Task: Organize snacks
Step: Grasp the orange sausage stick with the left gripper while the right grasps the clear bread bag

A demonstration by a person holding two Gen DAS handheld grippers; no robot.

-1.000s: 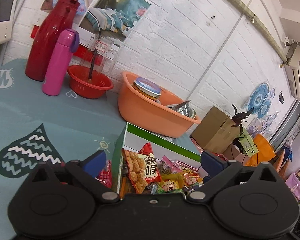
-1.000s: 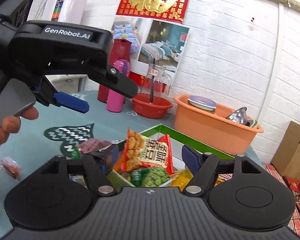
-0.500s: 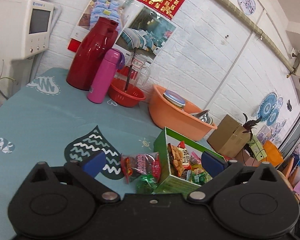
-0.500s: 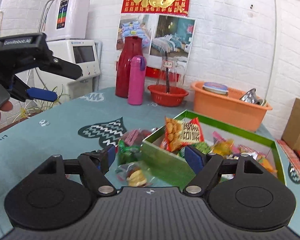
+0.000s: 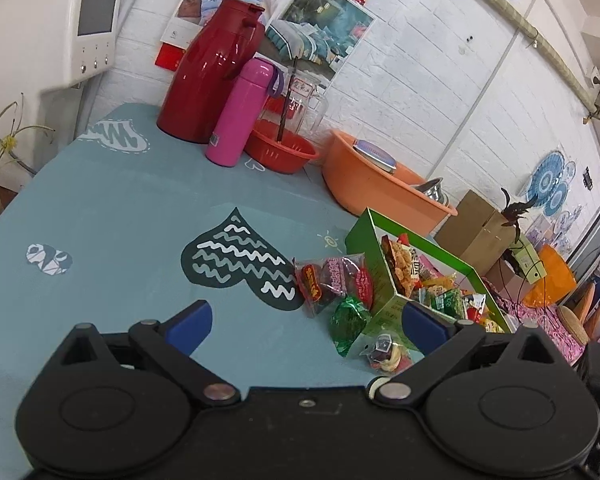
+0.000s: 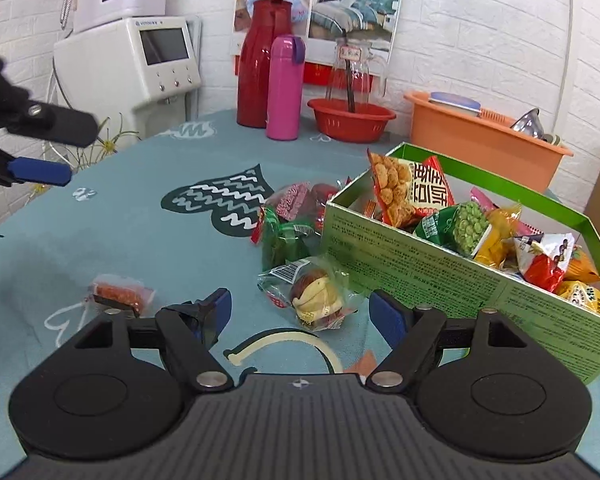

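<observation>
Your right tool (image 6: 300,312) hangs low over the bench (image 6: 120,232), fingers spread wide and holding nothing, with the clear-wrapped date snack (image 6: 312,294) lying just ahead at 12 o'clock, between the blue pads. Your left tool (image 5: 304,320) is likewise released and empty, raised over the teal cloth; in the right view it shows at 9 o'clock, well apart from the snacks. The step in hand looks like a pick-up of a loose packet. The next move, by this reading, calls for you to ease the right tool forward and down, close on the crinkled wrapper, then lift it over the wall of the green box (image 6: 440,276) at 2 o'clock. That box already holds a heap of bright packets, a peanut bag (image 6: 404,188) standing tallest. Outside its near wall lie a green packet (image 6: 284,236) and a red-pink one (image 6: 296,202), touching each other. A small orange sausage packet (image 6: 120,294) lies alone at 10 o'clock.
</observation>
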